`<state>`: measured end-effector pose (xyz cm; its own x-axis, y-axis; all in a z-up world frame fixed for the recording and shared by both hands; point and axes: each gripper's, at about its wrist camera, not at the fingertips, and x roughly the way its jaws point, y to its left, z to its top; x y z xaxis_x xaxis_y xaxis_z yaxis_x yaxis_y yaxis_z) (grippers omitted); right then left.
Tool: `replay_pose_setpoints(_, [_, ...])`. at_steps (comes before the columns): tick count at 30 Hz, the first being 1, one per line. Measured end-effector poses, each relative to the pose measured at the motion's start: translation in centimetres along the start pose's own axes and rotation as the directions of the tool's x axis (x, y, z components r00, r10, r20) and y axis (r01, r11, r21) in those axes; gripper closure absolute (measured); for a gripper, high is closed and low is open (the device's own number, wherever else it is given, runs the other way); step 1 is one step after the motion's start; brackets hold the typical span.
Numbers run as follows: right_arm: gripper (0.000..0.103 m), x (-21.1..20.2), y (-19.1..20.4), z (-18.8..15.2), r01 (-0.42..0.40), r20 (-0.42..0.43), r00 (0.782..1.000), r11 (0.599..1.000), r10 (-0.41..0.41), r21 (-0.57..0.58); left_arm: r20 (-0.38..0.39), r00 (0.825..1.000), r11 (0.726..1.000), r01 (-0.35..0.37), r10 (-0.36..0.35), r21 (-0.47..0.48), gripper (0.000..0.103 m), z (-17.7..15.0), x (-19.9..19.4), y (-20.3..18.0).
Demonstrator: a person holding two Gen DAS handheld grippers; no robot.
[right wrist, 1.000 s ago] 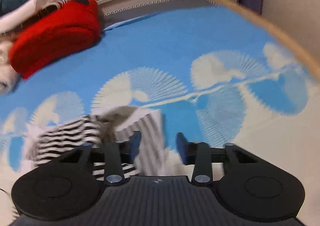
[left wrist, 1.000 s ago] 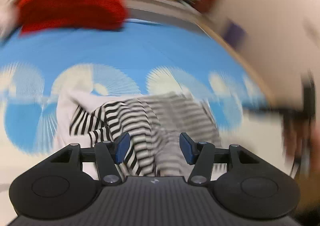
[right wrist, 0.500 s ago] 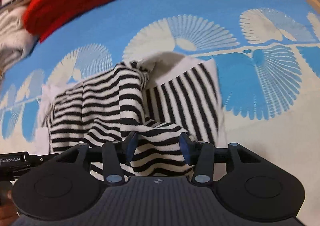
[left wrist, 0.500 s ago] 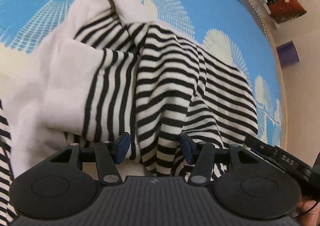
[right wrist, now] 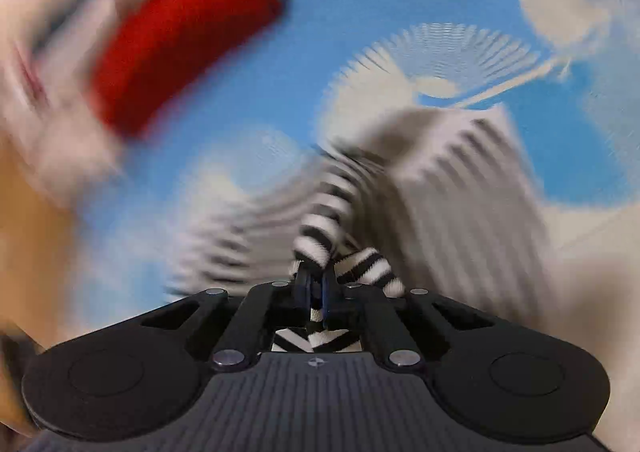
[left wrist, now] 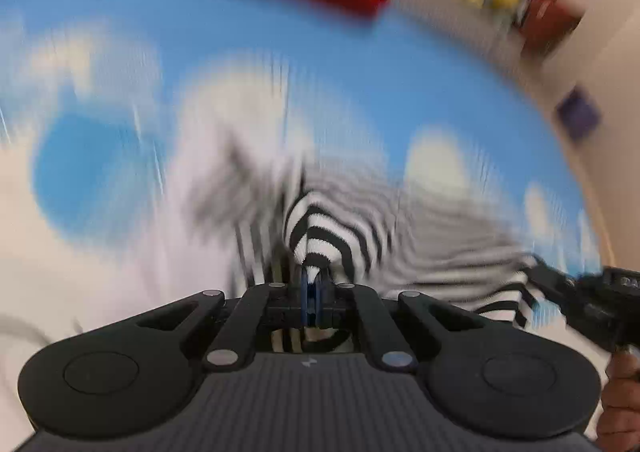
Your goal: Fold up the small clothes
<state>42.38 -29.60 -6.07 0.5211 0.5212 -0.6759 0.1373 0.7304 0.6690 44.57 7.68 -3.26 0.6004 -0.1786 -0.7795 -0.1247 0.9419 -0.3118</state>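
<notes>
The striped garment [left wrist: 320, 228] lies bunched on the blue patterned bedcover [left wrist: 260, 36], its black-and-white knit rumpled into ridges with a plain white part spreading toward the left of my left camera. I see no flat panel and no crease, so I judge the folding barely begun: this looks like the pick-up that would let me shake it out. My left gripper [left wrist: 313, 294] has just closed and pinches a ridge of the stripes between its blue pads. My right gripper [right wrist: 316, 298] has likewise just closed, and a striped fold is clamped between its pads, with more cloth curling off to the right. In the left view the right-hand tool [left wrist: 592, 304] shows at the far edge of the garment, so I am holding it at two separate spots. Both views are heavily smeared, so I cannot tell which edges or corners I have. Beyond it sits a red bundle [right wrist: 184, 36], near pale clothes [right wrist: 44, 104] too blurred to tell whether they are folded.
</notes>
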Motion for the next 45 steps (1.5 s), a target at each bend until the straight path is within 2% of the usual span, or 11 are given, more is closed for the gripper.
replay_pose_setpoints(3, [0.099, -2.2, -1.3, 0.8, -0.178, 0.11, 0.98, 0.975, 0.163, 0.137, 0.144, 0.984, 0.992, 0.114, -0.105, -0.057, 0.1, 1.7, -4.0, 1.8])
replay_pose_setpoints(5, [0.1, -2.3, -2.5, 1.0, -0.132, 0.098, 0.988, 0.975, 0.116, 0.177, 0.062, 0.987, 0.985, 0.154, -0.15, -0.078, 0.1, 1.5, -3.5, 2.9])
replay_pose_setpoints(7, [0.1, -0.8, -3.9, 0.7, 0.074, -0.045, 0.997, 0.982, -0.067, 0.176, -0.198, 0.976, 0.995, 0.087, -0.093, -0.038, 0.095, -0.1, -0.1, 3.4])
replay_pose_setpoints(10, [0.092, 1.4, -5.0, -0.8, 0.398, -0.173, 0.906, 0.917, -0.387, 0.032, -0.391, 0.92, 1.0, -0.004, 0.014, 0.025, 0.079, -2.8, 3.1, 4.0])
replay_pose_setpoints(16, [0.051, 0.7, -3.1, -0.1, 0.313, -0.089, 0.947, 0.949, -0.308, 0.041, -0.234, 0.958, 0.974, 0.118, -0.162, -0.192, 0.038, -0.7, 0.5, 6.1])
replay_pose_setpoints(23, [0.054, 2.3, -3.4, -0.5, 0.383, -0.148, 0.915, 0.924, -0.376, 0.018, -0.296, 0.941, 0.933, 0.048, -0.162, -0.358, 0.047, -1.9, 3.4, 8.2])
replay_pose_setpoints(28, [0.094, 2.1, -2.3, -0.9, 0.344, -0.114, 0.932, 0.939, -0.345, -0.028, -0.308, 0.935, 0.93, 0.052, -0.173, -0.364, 0.1, -2.8, 4.5, 8.1])
replay_pose_setpoints(35, [0.098, -1.5, -2.2, 0.6, 0.25, 0.108, 0.96, 0.965, -0.257, 0.077, -0.015, 0.957, 0.919, 0.273, -0.289, -0.284, 0.1, 0.5, -1.8, 6.6])
replay_pose_setpoints(38, [0.097, 0.1, -5.1, 0.5, 0.315, -0.041, 0.949, 0.932, -0.313, 0.182, -0.205, 0.969, 0.976, 0.094, -0.134, -0.195, 0.1, -0.9, 0.8, 6.1])
replay_pose_setpoints(41, [0.095, 2.1, -6.6, -0.6, 0.403, -0.187, 0.909, 0.898, -0.372, 0.175, -0.387, 0.919, 0.985, -0.124, 0.07, -0.118, 0.097, -3.3, 4.1, 6.9])
replay_pose_setpoints(45, [0.075, 1.5, -3.7, -0.4, 0.465, -0.101, 0.883, 0.884, -0.459, 0.05, -0.238, 0.97, 0.987, -0.003, -0.036, -0.16, 0.074, -1.4, 1.1, 6.6])
